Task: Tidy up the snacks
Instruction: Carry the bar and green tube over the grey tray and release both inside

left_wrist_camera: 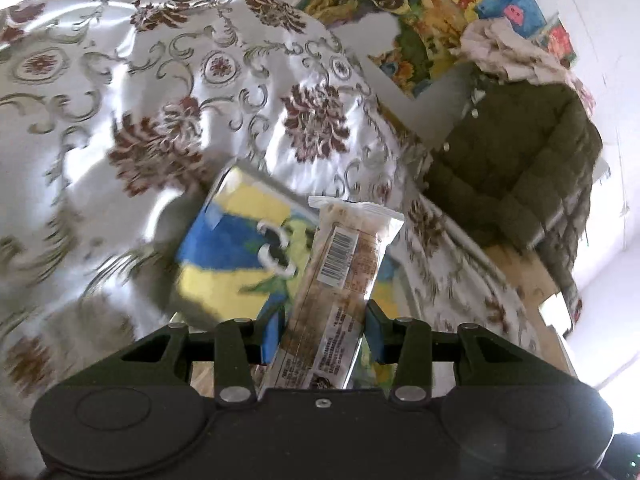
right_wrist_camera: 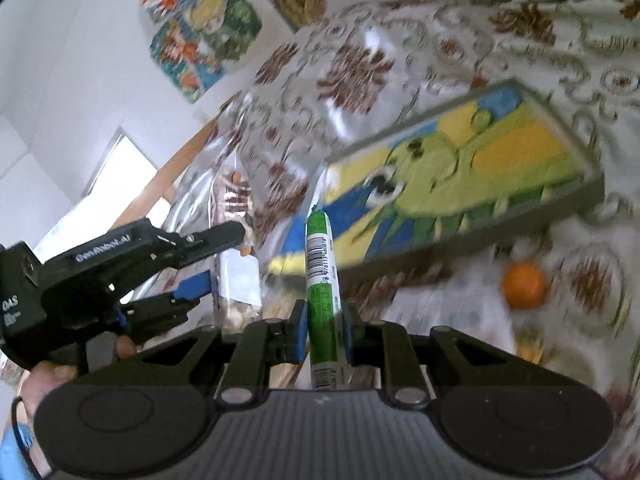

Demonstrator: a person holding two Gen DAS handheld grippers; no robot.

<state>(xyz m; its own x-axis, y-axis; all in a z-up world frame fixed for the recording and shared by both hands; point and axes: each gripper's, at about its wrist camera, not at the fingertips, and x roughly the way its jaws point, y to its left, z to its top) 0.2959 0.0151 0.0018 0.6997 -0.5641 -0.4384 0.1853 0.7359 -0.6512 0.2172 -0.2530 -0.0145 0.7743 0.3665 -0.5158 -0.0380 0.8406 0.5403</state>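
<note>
My left gripper [left_wrist_camera: 322,330] is shut on a clear-wrapped snack bar [left_wrist_camera: 344,268] with a barcode, which sticks up past the blue pads. Beyond it lies a cartoon-printed tin box [left_wrist_camera: 236,256] in yellow, blue and green on the floral tablecloth [left_wrist_camera: 160,92]. My right gripper [right_wrist_camera: 325,334] is shut on a thin green stick pack [right_wrist_camera: 321,264] that stands upright between its pads. The same tin box [right_wrist_camera: 460,176] lies ahead of it, blurred. The left gripper [right_wrist_camera: 208,264] shows at the left of the right wrist view, carrying its clear packet [right_wrist_camera: 240,264].
An orange ball-like thing [right_wrist_camera: 523,285] rests on the cloth to the right of the box. A dark green padded jacket [left_wrist_camera: 520,152] hangs at the table's far right. Colourful cartoon posters [right_wrist_camera: 200,28] cover the white wall. A person's hand [right_wrist_camera: 48,380] holds the left gripper.
</note>
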